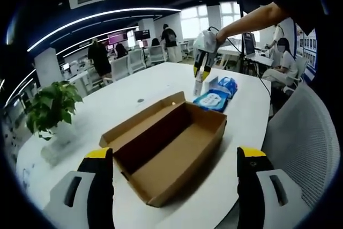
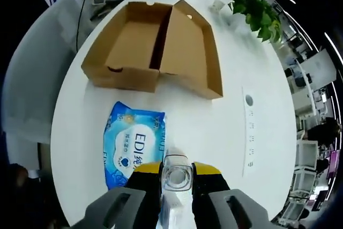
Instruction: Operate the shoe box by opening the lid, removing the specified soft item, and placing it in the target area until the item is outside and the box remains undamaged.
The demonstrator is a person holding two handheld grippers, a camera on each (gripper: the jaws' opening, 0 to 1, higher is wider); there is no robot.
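- The right hand-held gripper (image 2: 177, 178) hangs above the white oval worktop (image 2: 236, 132), its yellow-tipped jaws closed on a small clear, glassy-looking object (image 2: 177, 178); what it is, I cannot tell.
- In the left gripper view the same right hand-held gripper (image 1: 199, 74) hovers at 1 o'clock beyond the box, held out on a person's bare arm (image 1: 252, 17).
- The left hand-held gripper (image 1: 174, 178) waits with jaws wide apart and nothing between them, facing the box, probably kept back as a spare hand.
- The brown cardboard shoe box (image 1: 171, 148) sits open, lid folded flat at its 10 o'clock side; its inside looks bare.
- The soft item, a blue-and-white plastic pack of wet wipes (image 2: 134, 146), lies flat on the worktop just beside the box, at 9 o'clock of the right jaws. It is already outside, so the task looks near its end.
- Behind it in the left gripper view lies a second blue pack (image 1: 228, 85).
- A leafy green pot plant (image 1: 51, 108) stands well apart at 9 o'clock; office chairs and people fill the background.
- Nothing blocks the box.
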